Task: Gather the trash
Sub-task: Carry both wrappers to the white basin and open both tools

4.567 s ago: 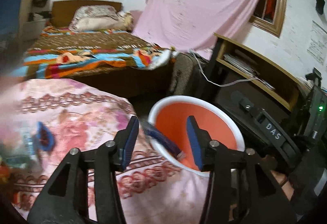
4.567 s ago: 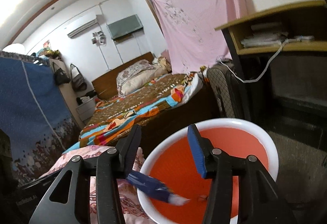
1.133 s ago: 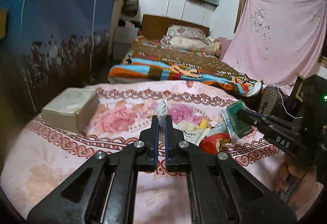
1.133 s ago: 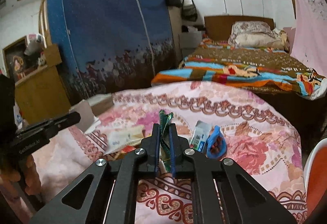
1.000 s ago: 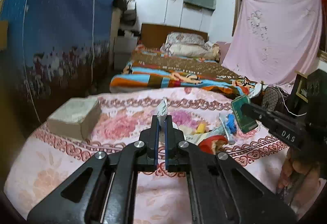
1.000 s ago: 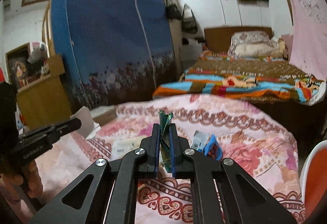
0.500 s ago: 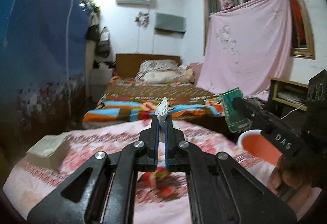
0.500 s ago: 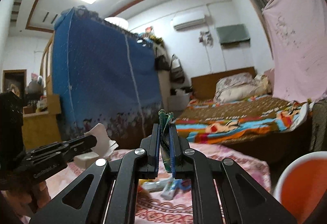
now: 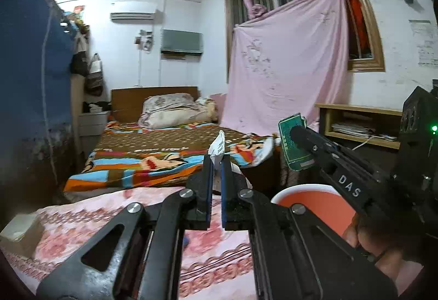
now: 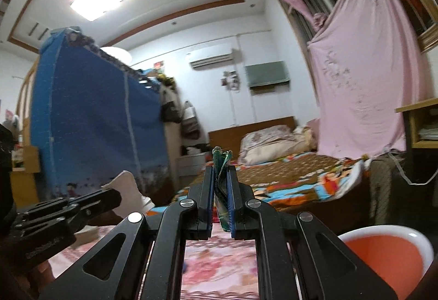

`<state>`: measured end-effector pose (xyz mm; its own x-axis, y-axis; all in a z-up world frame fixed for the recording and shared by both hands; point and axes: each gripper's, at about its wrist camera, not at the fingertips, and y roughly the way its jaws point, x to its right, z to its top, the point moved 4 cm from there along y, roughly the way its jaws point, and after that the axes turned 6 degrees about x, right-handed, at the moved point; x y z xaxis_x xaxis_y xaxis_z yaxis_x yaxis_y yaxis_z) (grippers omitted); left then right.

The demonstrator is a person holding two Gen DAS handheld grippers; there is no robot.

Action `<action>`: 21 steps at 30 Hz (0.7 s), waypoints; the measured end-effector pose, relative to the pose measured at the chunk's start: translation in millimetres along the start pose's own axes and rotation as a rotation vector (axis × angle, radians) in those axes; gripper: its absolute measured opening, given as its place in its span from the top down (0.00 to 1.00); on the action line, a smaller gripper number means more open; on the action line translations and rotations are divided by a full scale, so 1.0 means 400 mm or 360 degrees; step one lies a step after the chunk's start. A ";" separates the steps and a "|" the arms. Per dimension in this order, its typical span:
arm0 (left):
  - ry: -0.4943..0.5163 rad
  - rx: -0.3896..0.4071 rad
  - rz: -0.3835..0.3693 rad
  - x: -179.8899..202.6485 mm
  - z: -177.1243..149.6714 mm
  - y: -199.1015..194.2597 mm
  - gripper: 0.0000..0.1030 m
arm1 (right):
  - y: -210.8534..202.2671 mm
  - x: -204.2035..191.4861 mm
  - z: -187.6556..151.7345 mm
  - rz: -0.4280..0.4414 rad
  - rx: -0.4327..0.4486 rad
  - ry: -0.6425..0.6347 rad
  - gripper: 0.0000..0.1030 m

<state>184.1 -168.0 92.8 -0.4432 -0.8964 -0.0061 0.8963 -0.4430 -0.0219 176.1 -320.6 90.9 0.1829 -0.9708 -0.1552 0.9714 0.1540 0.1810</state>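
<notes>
Trash in hand counts two pieces, one per gripper. One white wrapper point(image 9: 217, 148) is clamped between the jaws of the left gripper point(image 9: 215, 166), its crumpled tip sticking up past the blue pads. One green wrapper point(image 10: 221, 163), flat and printed, is pinched in the same way by the right gripper point(image 10: 220, 179); the left view shows it point(image 9: 294, 145) as a green rectangle. Both grippers are raised and point level across the room above the pink floral cloth point(image 9: 82, 220). One orange bin point(image 9: 317, 202) with a white rim sits below the right gripper point(image 9: 301, 135).
</notes>
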 end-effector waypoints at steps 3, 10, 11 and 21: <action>0.0008 -0.0003 -0.0065 0.033 0.006 0.024 1.00 | -0.006 0.040 0.007 -0.0079 0.0006 0.0019 0.93; -0.0026 -0.0080 -0.0228 0.103 0.000 0.084 1.00 | -0.005 0.159 -0.002 -0.0322 -0.0073 0.0112 0.92; -0.0037 -0.0095 -0.0247 0.112 0.000 0.095 1.00 | -0.004 0.174 -0.005 -0.0350 -0.0089 0.0126 0.92; -0.0227 -0.0256 -0.0362 0.172 -0.023 0.206 1.00 | -0.016 0.265 -0.026 -0.0530 -0.0173 0.0203 0.90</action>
<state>227.5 -266.0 81.2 -0.6149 -0.7728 0.1571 0.7553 -0.6344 -0.1644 190.7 -422.7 63.2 -0.1353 -0.9413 -0.3094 0.9900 -0.1413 -0.0031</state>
